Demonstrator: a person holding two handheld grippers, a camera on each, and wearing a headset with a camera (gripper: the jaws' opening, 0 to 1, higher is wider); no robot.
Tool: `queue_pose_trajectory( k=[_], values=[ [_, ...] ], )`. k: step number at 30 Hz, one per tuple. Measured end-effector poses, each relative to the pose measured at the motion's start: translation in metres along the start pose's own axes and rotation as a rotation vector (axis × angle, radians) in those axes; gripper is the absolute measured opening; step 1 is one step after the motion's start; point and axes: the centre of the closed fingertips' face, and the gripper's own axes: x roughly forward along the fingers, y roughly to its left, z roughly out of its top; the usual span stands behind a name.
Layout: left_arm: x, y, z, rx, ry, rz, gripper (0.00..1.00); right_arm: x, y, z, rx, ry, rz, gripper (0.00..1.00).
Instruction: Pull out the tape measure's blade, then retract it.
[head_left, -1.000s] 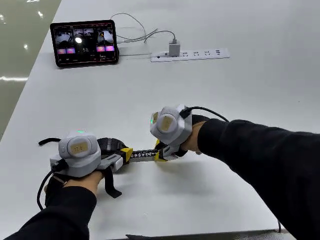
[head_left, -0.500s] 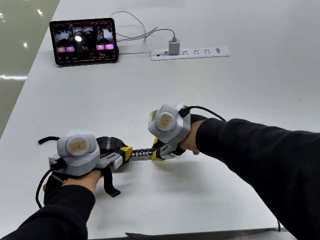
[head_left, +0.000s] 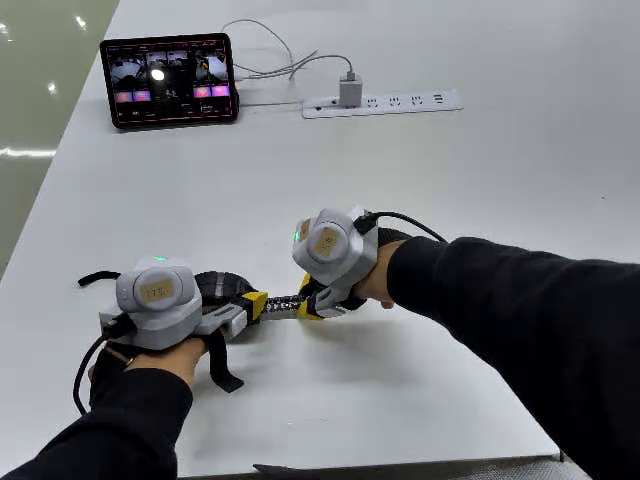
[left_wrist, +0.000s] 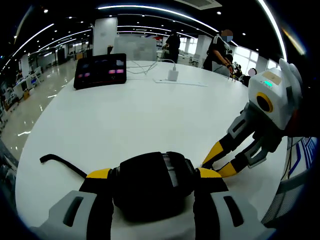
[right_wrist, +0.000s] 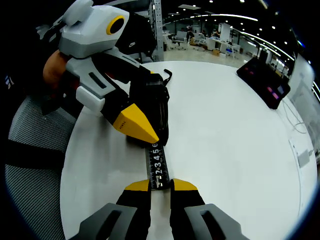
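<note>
left gripper (left_wrist: 155, 173): held level, jaws clamped around the black tape measure (head_left: 222, 290), well nearer the person than the tablet (head_left: 169, 80)
right gripper (right_wrist: 161, 186): tilted down, pinching blade (right_wrist: 156, 162) tip
blade: short numbered stretch out

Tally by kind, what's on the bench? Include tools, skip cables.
Tape measure: 1
Tablet: 1
Power strip: 1
Charger: 1
Tools: 2, left tool and right tool
Total: 6
</note>
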Motion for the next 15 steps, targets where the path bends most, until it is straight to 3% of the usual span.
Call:
queue_pose_trajectory(
  k=[15],
  values=[
    [-0.0001, 0.0005, -0.0009, -0.009, -0.001, -0.004, 0.60, 0.0048, 0.0014, 0.0067, -0.006, -0.019, -0.008, 0.10]
  ],
)
